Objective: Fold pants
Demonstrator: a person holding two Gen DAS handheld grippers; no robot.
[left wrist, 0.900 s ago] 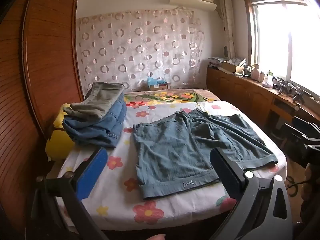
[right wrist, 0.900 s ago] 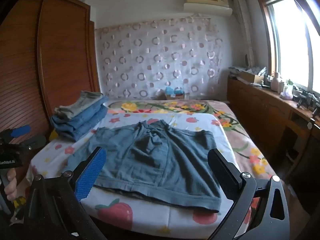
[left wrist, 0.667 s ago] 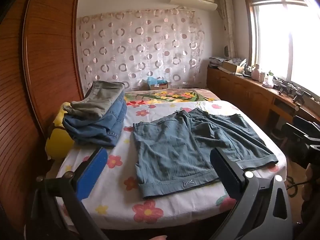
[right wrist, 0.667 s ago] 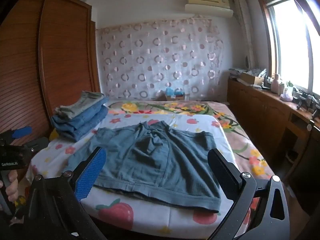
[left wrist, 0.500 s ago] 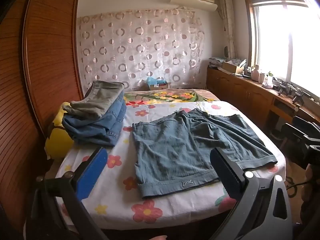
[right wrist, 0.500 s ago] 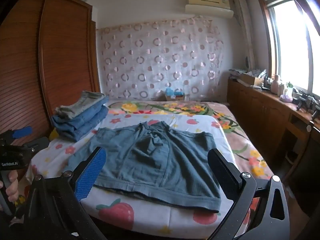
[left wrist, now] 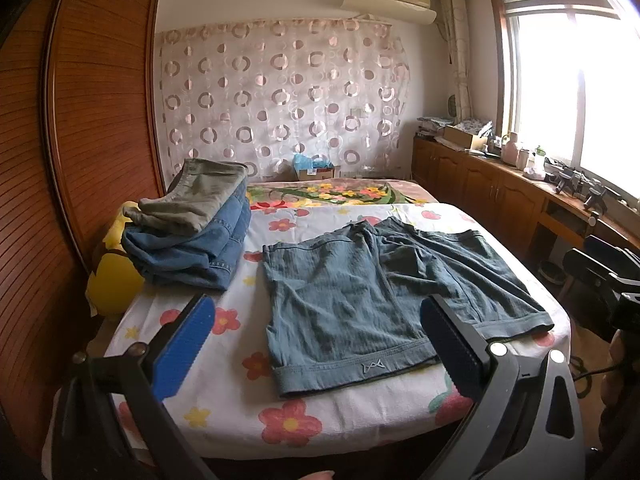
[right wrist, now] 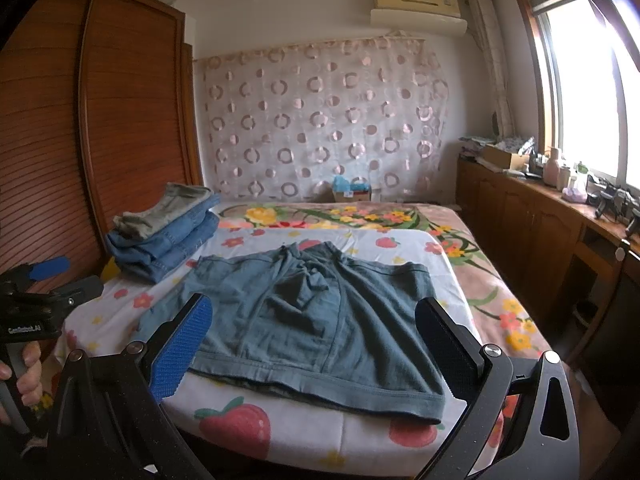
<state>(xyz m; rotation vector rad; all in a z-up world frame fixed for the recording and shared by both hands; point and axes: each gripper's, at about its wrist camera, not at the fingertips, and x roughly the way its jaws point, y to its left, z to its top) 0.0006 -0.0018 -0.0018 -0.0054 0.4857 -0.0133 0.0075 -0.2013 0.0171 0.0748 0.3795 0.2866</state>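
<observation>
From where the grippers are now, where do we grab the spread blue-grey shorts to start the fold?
Probably the two near hem corners. The shorts lie flat on the floral sheet, leg hems toward the bed's front edge. Left gripper and right gripper are both open and empty. Come in low from the front, pinching each cuffed hem, which looks thicker than the flat cloth.

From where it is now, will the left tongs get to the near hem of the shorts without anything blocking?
Probably yes. The left tongs stand open and empty, short of the bed's edge, and the shorts lie flat with their near hem facing them. Nothing lies between; the folded stack sits off to the side.
</observation>
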